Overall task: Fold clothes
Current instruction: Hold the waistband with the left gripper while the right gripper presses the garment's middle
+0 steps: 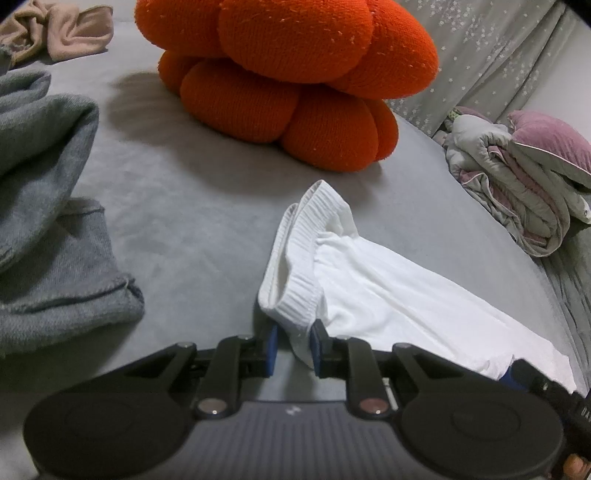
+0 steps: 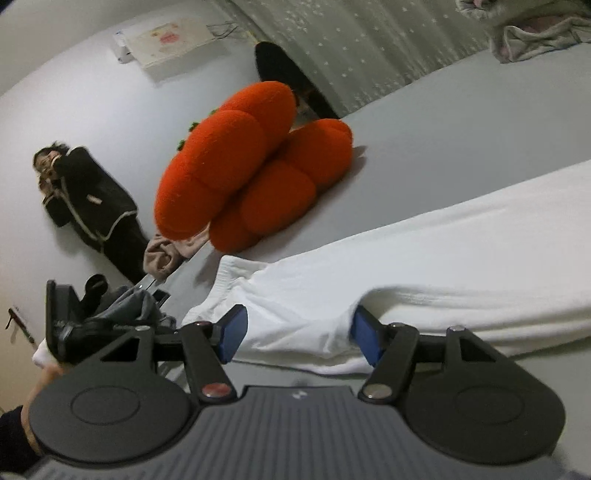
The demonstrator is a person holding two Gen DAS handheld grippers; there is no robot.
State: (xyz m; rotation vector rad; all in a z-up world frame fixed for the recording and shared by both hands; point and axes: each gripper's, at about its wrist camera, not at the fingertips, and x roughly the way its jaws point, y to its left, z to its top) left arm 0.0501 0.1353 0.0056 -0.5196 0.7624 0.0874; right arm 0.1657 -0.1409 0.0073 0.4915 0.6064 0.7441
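A white garment [image 1: 388, 295] with a ribbed waistband lies stretched across the grey bed sheet [image 1: 184, 221]. My left gripper [image 1: 293, 347] is shut on the near corner of the waistband, which stands up between its blue pads. In the right wrist view the same white garment [image 2: 443, 251] runs off to the right. My right gripper [image 2: 299, 338] stands open around a loose fold at its edge; the cloth drapes over the right fingertip [image 2: 364, 332] and the pads do not press it. Part of the right gripper [image 1: 535, 380] shows at the cloth's lower right edge.
A big orange knot cushion [image 1: 288, 74] sits on the bed behind the garment. Denim jeans [image 1: 48, 221] lie at the left, a beige garment [image 1: 55, 29] at the far left corner. A folded quilt with a pink pillow [image 1: 517, 177] lies at the right. A person in dark clothes [image 2: 92, 206] stands by the wall.
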